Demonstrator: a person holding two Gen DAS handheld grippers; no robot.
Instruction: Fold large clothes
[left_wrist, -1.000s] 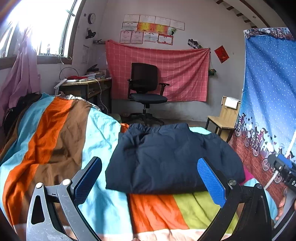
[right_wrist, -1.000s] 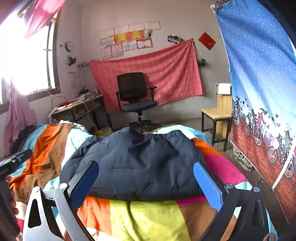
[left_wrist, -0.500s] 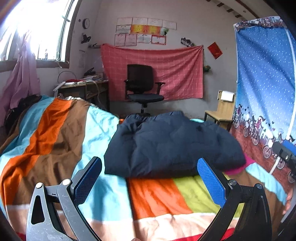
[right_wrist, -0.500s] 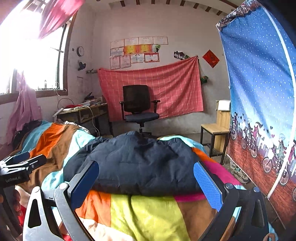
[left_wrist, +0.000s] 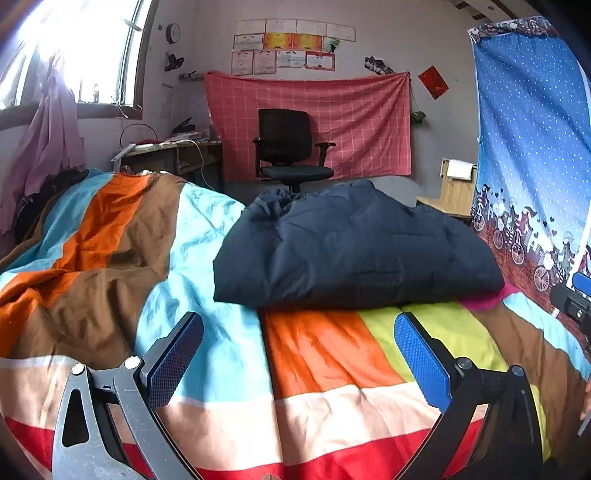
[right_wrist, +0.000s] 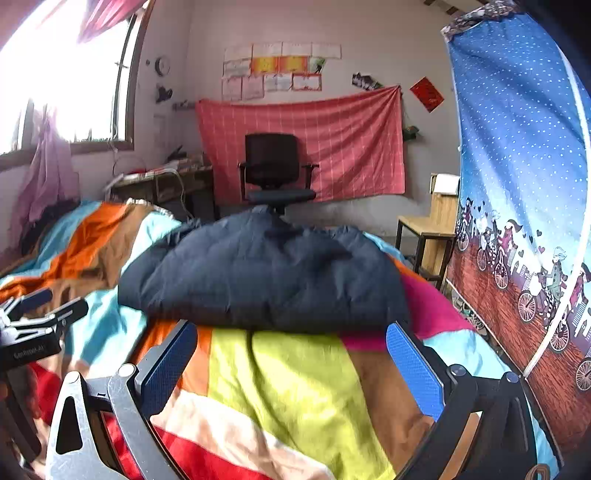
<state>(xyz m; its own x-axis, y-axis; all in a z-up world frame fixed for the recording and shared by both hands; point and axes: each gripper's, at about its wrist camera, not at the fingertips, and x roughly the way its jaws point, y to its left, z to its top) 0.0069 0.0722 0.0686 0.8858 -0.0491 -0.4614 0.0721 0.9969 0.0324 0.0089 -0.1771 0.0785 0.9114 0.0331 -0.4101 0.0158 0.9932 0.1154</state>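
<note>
Striped bedding (left_wrist: 229, 350) in orange, brown, sky blue, lime and red covers the bed under both views. Nearest the lens, the left claw (left_wrist: 298, 356) hangs over the blue and orange stripes with its blue pads spread wide and nothing between them; the right claw (right_wrist: 286, 360) hangs likewise wide and empty over the lime stripe. Compared with a second ago, both claws have drawn back toward the foot of the bed: more bedding now lies between the pads and the garment, and the red and cream bands at the near edge have come into sight. The folded navy jacket (left_wrist: 354, 251) lies as it did, a rounded bundle in the middle of the bed, well apart from both claws. In the right wrist view the jacket (right_wrist: 266, 273) partly covers a magenta stripe, and the other tool shows at the left edge, cut off and blurred. Beyond the bed stand a black office chair (left_wrist: 291, 147), a cluttered desk (left_wrist: 173, 151) under the glaring window, and a red checked cloth (left_wrist: 365, 122) on the wall. A blue curtain (left_wrist: 532, 140) printed with bicycles hangs at the right, beside a wooden chair (right_wrist: 428, 229) partly hidden.
</note>
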